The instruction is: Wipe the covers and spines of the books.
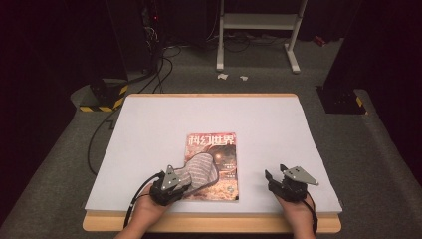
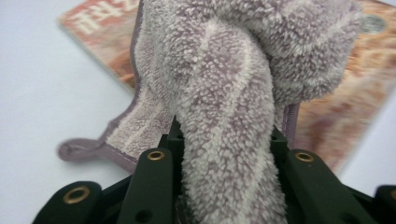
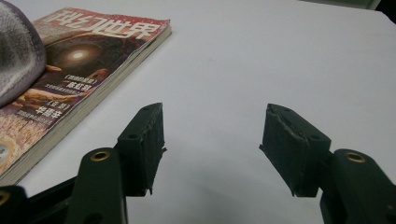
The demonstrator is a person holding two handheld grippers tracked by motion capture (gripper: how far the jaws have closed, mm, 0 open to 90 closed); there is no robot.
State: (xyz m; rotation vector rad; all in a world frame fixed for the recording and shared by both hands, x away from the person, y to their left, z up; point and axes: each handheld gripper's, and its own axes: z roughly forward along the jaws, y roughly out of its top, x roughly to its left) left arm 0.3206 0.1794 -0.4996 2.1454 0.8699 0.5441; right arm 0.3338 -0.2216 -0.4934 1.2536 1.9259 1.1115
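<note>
Left gripper [image 2: 224, 154] clamping towel [image 2: 224, 93], hiding magazine [image 1: 213, 167] lower cover, right gripper [image 3: 212, 149] open

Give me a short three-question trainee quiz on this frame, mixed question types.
1. True or false: the left claw is shut on the towel.
2. The towel lies partly over: A) the magazine, B) bare floor, C) the right claw.
3. What is between the right claw's jaws?

Key:
1. True.
2. A.
3. Nothing; they stand open above the white table, apart from the magazine.
</note>
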